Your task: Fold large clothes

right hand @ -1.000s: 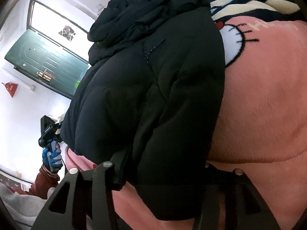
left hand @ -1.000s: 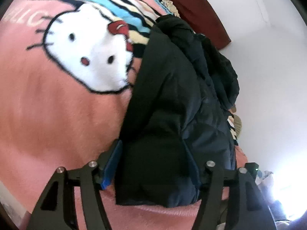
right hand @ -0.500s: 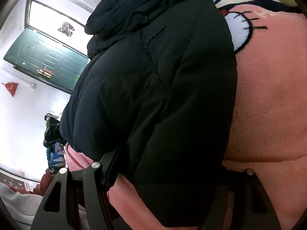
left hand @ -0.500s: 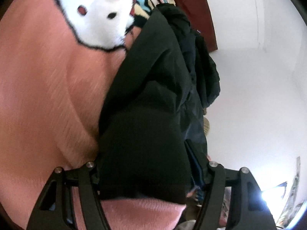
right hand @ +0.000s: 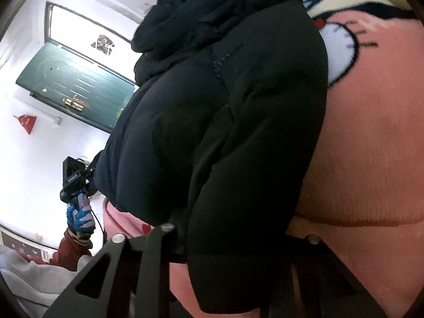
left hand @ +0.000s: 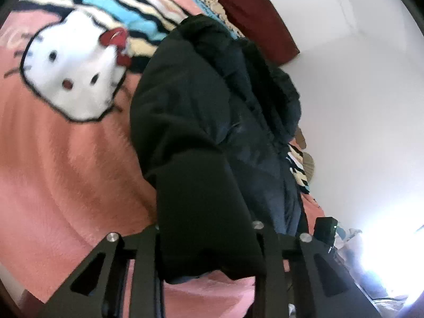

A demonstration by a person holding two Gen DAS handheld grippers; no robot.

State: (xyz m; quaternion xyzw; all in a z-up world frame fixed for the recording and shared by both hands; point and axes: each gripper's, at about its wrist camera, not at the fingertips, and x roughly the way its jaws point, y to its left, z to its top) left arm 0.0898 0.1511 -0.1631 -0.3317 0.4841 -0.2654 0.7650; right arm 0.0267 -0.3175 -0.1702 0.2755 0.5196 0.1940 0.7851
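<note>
A black padded jacket (left hand: 201, 111) lies bunched lengthwise on a pink cartoon-cat blanket (left hand: 66, 164), its hood at the far end. My left gripper (left hand: 206, 238) has the jacket's near hem between its fingers, and the jaws are closing on the fabric, which hides the pads. In the right wrist view the same jacket (right hand: 238, 122) fills the middle. My right gripper (right hand: 216, 238) holds the other corner of the hem, its jaws closing on the thick cloth. A gloved hand (right hand: 79, 214) with the left gripper shows at the far left.
The blanket (right hand: 371, 159) covers a bed that runs to a dark red headboard (left hand: 251, 13). A white wall (left hand: 357, 106) borders the bed on one side. A green door (right hand: 74, 90) and a bright window (right hand: 87, 34) lie beyond the jacket.
Both grippers' jaws have narrowed onto the jacket hem. The left gripper first pushed in close, then drew back and up, lifting the hem so more of the blanket shows.
</note>
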